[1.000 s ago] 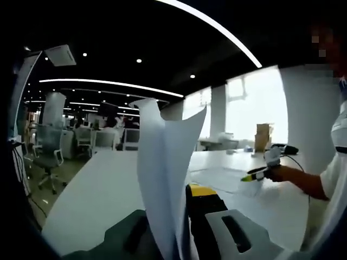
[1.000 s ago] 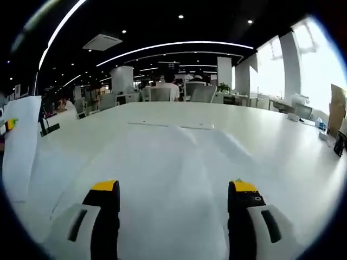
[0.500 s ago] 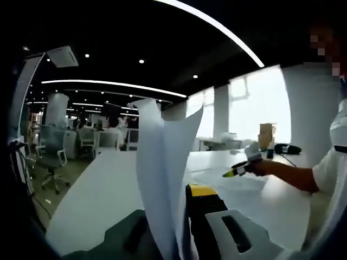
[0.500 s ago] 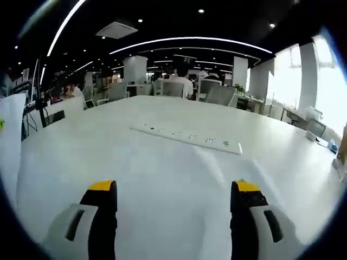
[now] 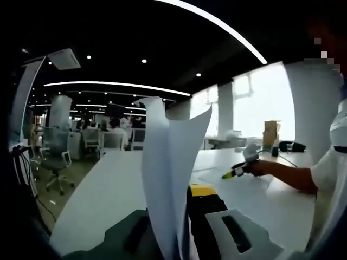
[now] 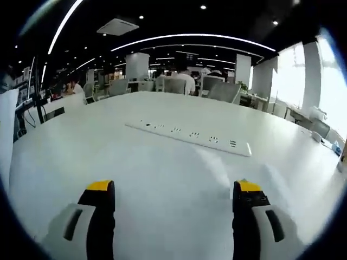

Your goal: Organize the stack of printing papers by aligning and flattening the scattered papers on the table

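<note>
left gripper view: the left tool (image 5: 181,216) is clamped on upright white papers (image 5: 171,179) that stand between its jaws above the white bench (image 5: 103,189); the right tool (image 5: 236,171) is over more sheets (image 5: 227,179) lying flat on the bench. right gripper view: the right tool (image 6: 173,189) gapes wide, holding nothing, before a power strip (image 6: 187,138).

The left claw (image 5: 176,216) pinches upright white papers (image 5: 171,173) above the table (image 5: 108,189).
</note>
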`<action>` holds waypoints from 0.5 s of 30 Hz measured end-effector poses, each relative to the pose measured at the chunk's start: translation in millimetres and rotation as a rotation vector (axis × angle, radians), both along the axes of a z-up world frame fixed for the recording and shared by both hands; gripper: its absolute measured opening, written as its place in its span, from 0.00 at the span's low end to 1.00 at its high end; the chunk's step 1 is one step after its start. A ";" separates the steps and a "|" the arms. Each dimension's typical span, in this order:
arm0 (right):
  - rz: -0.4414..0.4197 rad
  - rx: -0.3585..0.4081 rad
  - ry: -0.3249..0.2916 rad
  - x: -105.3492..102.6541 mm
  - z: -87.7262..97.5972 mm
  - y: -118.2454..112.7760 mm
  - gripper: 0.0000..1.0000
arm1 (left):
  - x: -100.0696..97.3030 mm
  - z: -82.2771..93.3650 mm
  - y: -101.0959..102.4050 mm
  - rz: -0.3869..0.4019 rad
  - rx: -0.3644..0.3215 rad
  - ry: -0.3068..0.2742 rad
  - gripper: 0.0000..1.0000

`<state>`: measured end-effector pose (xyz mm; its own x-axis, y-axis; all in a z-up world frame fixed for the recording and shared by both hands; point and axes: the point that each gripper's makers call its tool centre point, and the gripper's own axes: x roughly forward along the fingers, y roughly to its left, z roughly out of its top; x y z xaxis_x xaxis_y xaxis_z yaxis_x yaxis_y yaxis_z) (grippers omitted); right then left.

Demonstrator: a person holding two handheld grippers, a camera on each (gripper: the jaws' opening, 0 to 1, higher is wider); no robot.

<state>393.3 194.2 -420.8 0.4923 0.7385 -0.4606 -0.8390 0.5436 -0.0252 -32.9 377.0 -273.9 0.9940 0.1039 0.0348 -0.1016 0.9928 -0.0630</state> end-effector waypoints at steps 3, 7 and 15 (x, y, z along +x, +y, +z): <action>-0.006 0.019 0.020 -1.3 -2.1 -0.8 0.85 | 1.1 0.9 -1.9 -0.003 0.003 0.002 0.06; -0.007 0.024 0.017 -1.1 -1.7 -0.3 0.84 | 0.9 1.6 -1.8 -0.002 0.007 0.005 0.06; -0.012 0.021 0.018 -3.2 -0.8 -1.1 0.79 | -1.5 3.5 -1.6 -0.001 0.012 0.011 0.06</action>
<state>390.1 193.1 -421.6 0.4928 0.7426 -0.4536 -0.8328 0.5536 0.0014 -34.4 375.4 -270.4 0.9944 0.1027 0.0252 -0.1014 0.9936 -0.0499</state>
